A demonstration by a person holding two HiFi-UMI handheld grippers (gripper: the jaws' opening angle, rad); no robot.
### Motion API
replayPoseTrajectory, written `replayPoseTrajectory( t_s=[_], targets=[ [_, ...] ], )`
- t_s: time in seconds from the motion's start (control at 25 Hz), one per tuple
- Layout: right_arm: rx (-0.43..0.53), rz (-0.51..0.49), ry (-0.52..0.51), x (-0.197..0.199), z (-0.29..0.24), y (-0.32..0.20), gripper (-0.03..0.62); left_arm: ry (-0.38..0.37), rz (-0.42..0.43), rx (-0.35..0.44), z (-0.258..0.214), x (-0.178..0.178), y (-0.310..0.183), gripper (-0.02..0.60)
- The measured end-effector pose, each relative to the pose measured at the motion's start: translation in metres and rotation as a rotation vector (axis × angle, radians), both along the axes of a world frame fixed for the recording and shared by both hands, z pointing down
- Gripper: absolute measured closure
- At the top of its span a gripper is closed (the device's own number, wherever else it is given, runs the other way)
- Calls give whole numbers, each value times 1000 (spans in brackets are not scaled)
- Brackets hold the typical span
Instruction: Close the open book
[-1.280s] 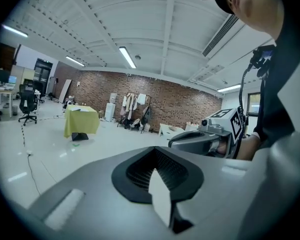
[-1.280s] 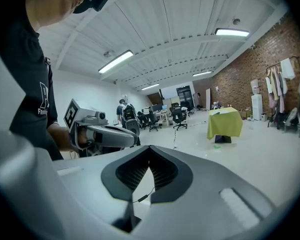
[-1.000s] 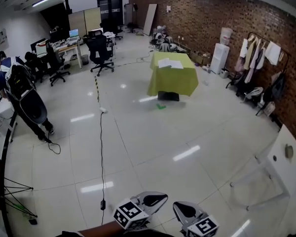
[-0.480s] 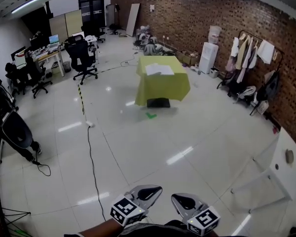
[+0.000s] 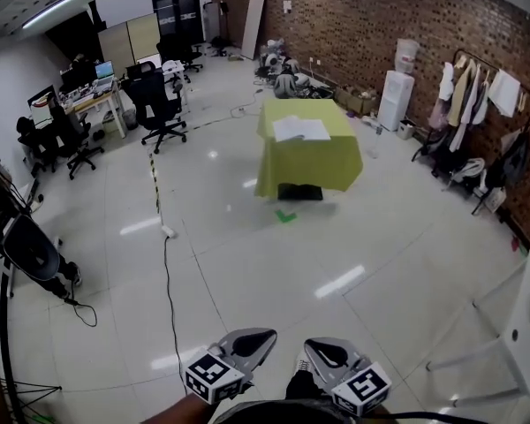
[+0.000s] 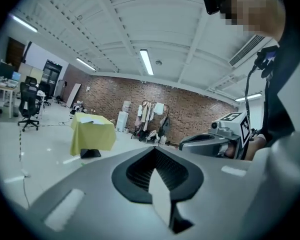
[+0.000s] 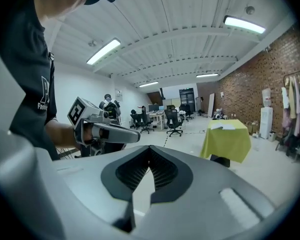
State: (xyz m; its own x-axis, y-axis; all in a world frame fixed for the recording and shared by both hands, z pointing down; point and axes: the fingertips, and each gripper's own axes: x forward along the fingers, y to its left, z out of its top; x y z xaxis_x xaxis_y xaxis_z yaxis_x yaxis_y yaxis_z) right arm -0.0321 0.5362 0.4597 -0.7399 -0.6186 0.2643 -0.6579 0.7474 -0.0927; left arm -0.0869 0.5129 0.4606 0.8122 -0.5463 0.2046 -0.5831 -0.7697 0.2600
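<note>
Tools first: the left tool [image 5: 263, 336] and the right tool [image 5: 311, 347] sit side by side at the bottom of the head view. Each has its jaws together on nothing, the ribbed dark pads meeting in a thin seam inside smooth grey shells. The step in hand looks like the approach, since the open book [image 5: 300, 129] lies well apart from both tools, across a glossy pale tiled floor [image 5: 274, 263] that mirrors the ceiling lights. A thin black cable [image 5: 166, 263] trails over the tiles to the left and is worth skirting. The book rests flat on a desk [image 5: 309, 170] draped in yellow-green cloth, its white pages spread wide. It seems thin and limp, and the soft cloth may slip, so one tool should probably steady a half while the other's tip lifts the far edge over. Rough red brick wall [image 5: 362, 25] stands behind.
</note>
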Motion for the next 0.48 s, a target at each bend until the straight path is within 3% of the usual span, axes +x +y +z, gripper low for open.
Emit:
replayPoseTrajectory(
  t_s=[0.28, 0.48],
  targets=[
    [63, -87, -44, 54, -43, -150, 588, -40, -86, 27, -28, 44, -144, 574],
    [96, -104, -15, 93, -50, -229, 588, 16, -116, 23, -31, 86, -214, 574]
  ],
)
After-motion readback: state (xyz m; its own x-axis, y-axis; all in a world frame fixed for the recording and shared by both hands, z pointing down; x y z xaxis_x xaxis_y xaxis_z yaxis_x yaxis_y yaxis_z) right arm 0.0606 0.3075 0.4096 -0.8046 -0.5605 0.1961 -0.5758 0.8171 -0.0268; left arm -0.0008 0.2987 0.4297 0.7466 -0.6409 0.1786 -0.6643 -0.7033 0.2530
